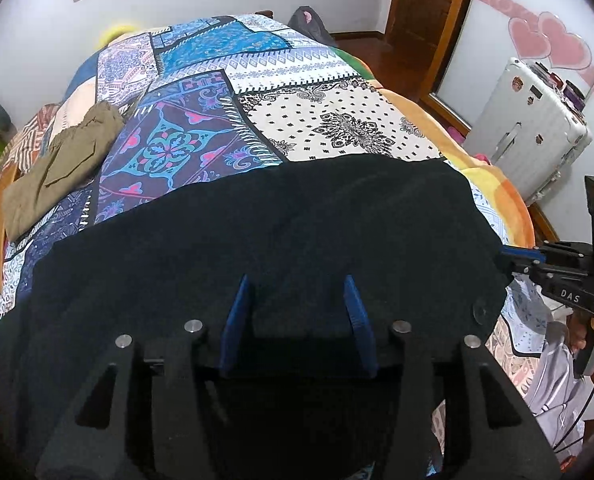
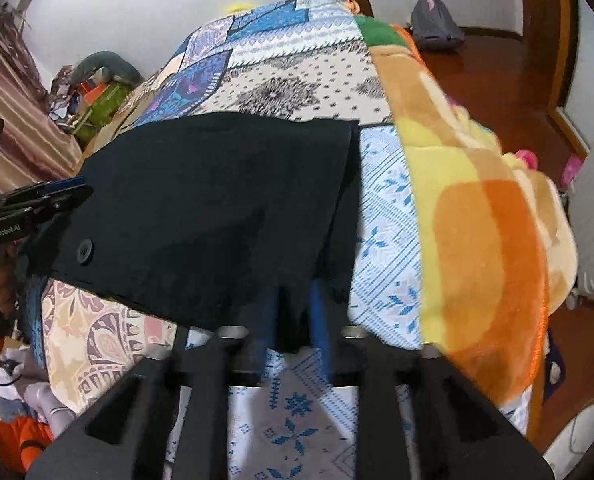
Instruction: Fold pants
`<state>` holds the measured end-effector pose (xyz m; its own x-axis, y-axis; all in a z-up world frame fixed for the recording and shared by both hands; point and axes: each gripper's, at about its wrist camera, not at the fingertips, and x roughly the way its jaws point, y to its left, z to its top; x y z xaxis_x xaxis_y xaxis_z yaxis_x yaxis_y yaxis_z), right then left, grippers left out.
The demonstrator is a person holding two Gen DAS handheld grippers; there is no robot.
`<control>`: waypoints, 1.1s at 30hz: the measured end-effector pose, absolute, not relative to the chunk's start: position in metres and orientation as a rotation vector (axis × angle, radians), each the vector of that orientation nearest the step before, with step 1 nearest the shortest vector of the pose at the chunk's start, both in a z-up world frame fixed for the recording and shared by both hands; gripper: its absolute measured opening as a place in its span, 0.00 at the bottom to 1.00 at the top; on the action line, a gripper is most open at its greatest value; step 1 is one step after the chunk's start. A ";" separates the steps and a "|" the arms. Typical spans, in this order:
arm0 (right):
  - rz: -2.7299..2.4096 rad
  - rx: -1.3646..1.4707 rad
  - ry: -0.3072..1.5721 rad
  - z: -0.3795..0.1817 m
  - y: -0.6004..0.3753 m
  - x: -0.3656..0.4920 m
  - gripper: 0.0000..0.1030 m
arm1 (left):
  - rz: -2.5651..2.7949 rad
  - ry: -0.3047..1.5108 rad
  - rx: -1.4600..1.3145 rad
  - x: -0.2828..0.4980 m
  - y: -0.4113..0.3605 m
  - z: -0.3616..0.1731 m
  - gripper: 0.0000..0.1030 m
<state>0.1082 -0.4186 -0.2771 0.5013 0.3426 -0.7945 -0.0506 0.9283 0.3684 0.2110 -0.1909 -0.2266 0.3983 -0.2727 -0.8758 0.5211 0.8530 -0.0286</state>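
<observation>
Black pants (image 1: 281, 236) lie spread across the near part of a patterned bedspread (image 1: 337, 120). They also show in the right wrist view (image 2: 217, 208), with a button (image 2: 84, 249) at the waistband. My left gripper (image 1: 297, 300) has its blue fingers (image 1: 237, 312) apart with black cloth lying between them. My right gripper (image 2: 293, 312) is shut on the near edge of the pants. The right gripper also shows in the left wrist view (image 1: 513, 258) at the pants' right edge. The left gripper shows in the right wrist view (image 2: 69, 192) at the pants' left corner.
Olive-brown pants (image 1: 65, 160) lie at the bed's left side. A silver suitcase (image 1: 529, 128) stands right of the bed. An orange and yellow blanket (image 2: 477, 208) hangs over the bed's right edge. A grey bag (image 2: 437, 24) sits on the wooden floor beyond.
</observation>
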 end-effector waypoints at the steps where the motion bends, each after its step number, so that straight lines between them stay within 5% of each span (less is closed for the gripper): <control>1: 0.244 0.310 1.011 -0.275 -0.419 0.107 0.08 | -0.509 1.050 0.265 0.212 -0.191 -0.226 0.48; 9: 0.153 0.206 0.854 -0.240 -0.425 0.095 0.03 | -0.504 1.041 0.231 0.211 -0.185 -0.213 0.48; 16: 0.103 0.166 1.005 -0.270 -0.436 0.105 0.01 | -0.507 1.035 0.203 0.203 -0.176 -0.212 0.50; 22: 0.159 0.171 0.966 -0.238 -0.425 0.110 0.03 | -0.411 1.006 0.103 0.209 -0.129 -0.202 0.50; 27: 0.244 0.113 0.902 -0.202 -0.388 0.134 0.15 | -0.261 0.892 0.067 0.211 -0.060 -0.165 0.55; 29: 0.272 0.086 0.871 -0.188 -0.367 0.145 0.33 | -0.204 0.858 0.068 0.211 -0.034 -0.156 0.62; 31: 0.320 0.075 0.840 -0.176 -0.344 0.157 0.41 | -0.125 0.825 0.078 0.210 0.002 -0.147 0.65; 33: 0.366 0.061 0.827 -0.168 -0.321 0.169 0.42 | -0.058 0.815 0.085 0.209 0.035 -0.144 0.68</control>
<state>0.1686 -0.3206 -0.1683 0.6183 0.3412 -0.7080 -0.2942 0.9358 0.1941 0.2089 0.0353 -0.1440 0.6849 -0.0192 -0.7284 0.0844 0.9950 0.0532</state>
